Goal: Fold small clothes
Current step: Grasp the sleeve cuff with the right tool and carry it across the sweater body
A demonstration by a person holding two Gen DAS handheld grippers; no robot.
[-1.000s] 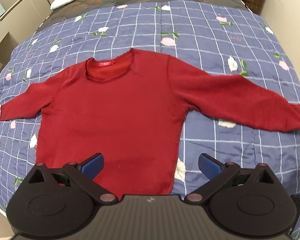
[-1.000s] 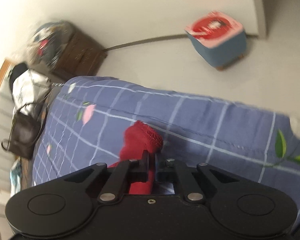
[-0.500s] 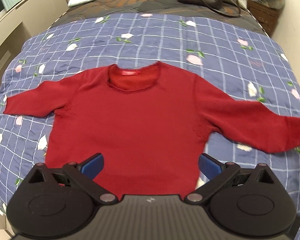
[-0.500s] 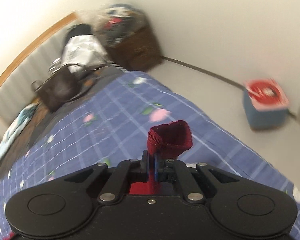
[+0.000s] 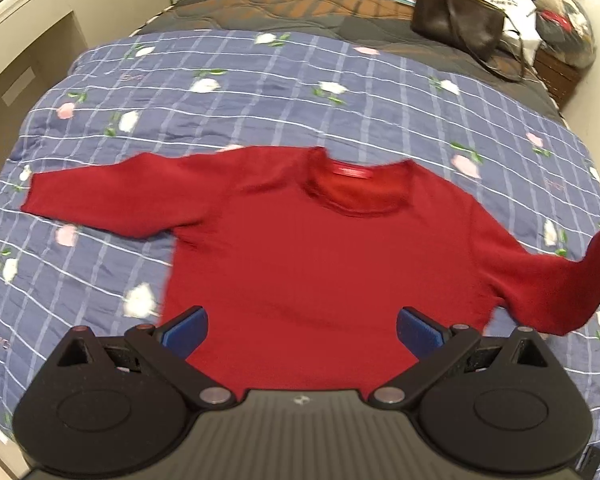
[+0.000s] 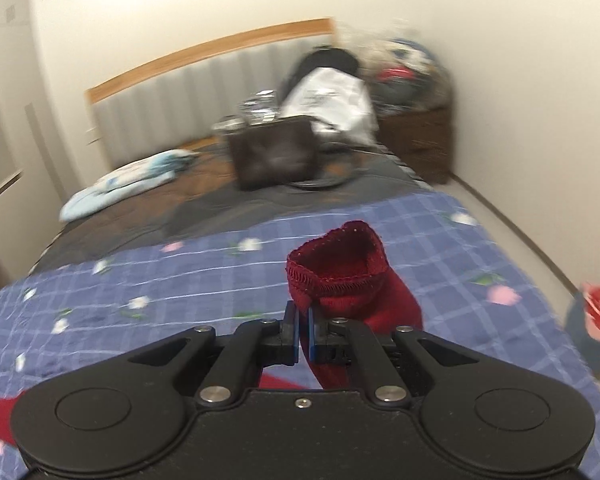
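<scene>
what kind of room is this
Almost certainly a bedroom in a home. The red sweater lies on a bed with a blue checked floral quilt, there is a padded headboard against the wall, and a folded pillow lies near it.

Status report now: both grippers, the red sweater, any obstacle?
Left gripper open above hem. Right gripper shut on sleeve cuff, lifted. Red sweater body flat on quilt. No obstacle on it.
</scene>
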